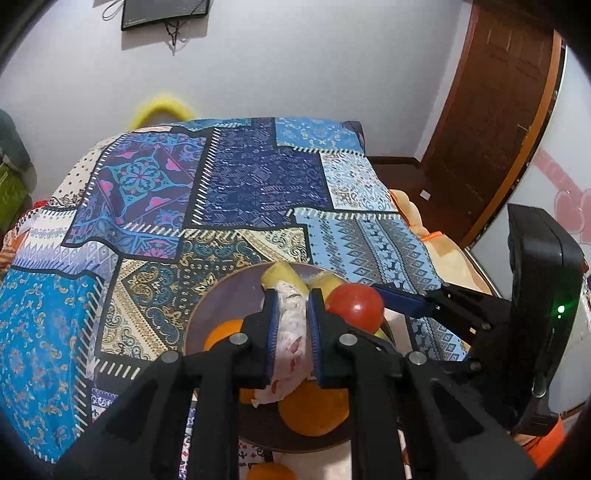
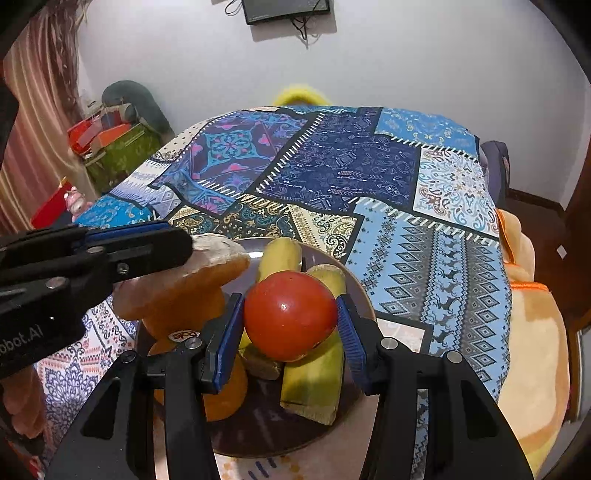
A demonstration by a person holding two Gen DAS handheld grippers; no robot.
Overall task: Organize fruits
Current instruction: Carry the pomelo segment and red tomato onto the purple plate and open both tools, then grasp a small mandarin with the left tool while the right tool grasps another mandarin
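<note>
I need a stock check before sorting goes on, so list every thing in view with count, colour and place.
Round red tomato: one, red, above the plate, between the right claw's pads.
Pale speckled mushroom-shaped piece: one, whitish cap on an orange stem, clamped in the left claw.
Yellow banana pieces: at least two, yellow-green, on the plate.
Round oranges: at least two, orange, on the plate.
Round brown plate: one, near edge of the table.
Patchwork tablecloth: one, blue patterned, covering the table.
Dark wall screen: one, on the white wall.
Brown wooden door: one, at right.
Left claw: black, blue pads, shut.
Right claw: black, blue pads, gripping.
</note>
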